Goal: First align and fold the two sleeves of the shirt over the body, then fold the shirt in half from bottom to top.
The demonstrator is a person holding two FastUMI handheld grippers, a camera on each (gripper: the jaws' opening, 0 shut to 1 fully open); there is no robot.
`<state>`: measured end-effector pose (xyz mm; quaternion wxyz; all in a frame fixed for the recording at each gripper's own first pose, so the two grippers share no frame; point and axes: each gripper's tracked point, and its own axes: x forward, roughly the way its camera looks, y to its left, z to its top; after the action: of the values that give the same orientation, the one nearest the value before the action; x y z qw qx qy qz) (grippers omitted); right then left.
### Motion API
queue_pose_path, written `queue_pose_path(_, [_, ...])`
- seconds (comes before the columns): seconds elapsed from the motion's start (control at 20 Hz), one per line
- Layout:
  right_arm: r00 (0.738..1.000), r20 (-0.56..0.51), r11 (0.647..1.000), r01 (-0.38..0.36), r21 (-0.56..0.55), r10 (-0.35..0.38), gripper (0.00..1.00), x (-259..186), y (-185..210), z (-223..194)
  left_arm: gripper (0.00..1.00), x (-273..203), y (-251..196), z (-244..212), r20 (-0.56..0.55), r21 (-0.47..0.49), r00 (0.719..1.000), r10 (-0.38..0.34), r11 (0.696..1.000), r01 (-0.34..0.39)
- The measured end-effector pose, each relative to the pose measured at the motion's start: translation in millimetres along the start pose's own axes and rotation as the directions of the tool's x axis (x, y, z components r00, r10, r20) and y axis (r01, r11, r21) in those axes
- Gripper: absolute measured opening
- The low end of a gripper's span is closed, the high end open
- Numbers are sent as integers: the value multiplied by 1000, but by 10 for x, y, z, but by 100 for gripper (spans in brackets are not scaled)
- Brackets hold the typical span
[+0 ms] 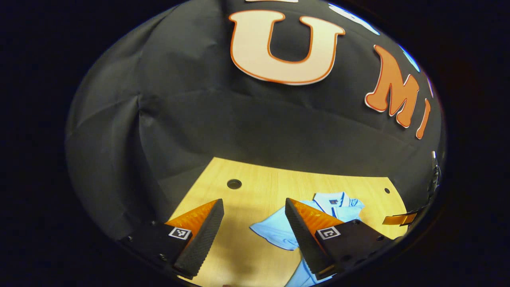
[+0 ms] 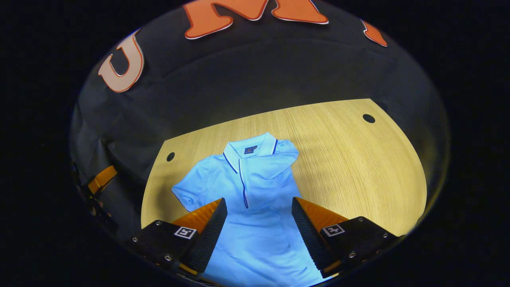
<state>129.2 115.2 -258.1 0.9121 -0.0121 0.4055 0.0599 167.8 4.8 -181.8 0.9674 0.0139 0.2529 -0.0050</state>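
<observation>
Right gripper view: your right gripper (image 2: 259, 227) hangs with fingers apart, empty, over the lower centre of the shirt (image 2: 255, 187).
Shirt axis: collar at frame centre, hem at the bottom edge.
Sleeves: right-of-frame one looks already folded in; left-of-frame sleeve (image 2: 187, 195) lies spread.
Left gripper (image 1: 253, 229): fingers apart, empty; shirt lower right of its frame, probably nearer that spread sleeve.

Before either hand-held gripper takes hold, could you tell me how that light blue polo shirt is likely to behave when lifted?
The polo shirt will probably be floppy: one sleeve already lies folded over the body. It looks thin and light, so it should drape from a pinch. On the smooth wooden table it may slide when pushed.
</observation>
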Motion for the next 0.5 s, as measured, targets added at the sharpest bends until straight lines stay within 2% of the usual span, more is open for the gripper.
queue_pose_path(0.15, [1000,-12,1000,-6,28,7,99,-1,-162,-84,96,288,-158,-270,-90,-5,996,-5,1000,5])
queue_pose_path(0.3, [1000,-24,998,1,70,0,99,-1,-363,-163,99,532,-265,-575,-194,-1,981,12,1000,-13])
queue_pose_path(0.5, [999,-40,993,9,114,-4,99,-8,-602,-262,100,859,-252,-1086,-327,-20,944,44,998,-54])
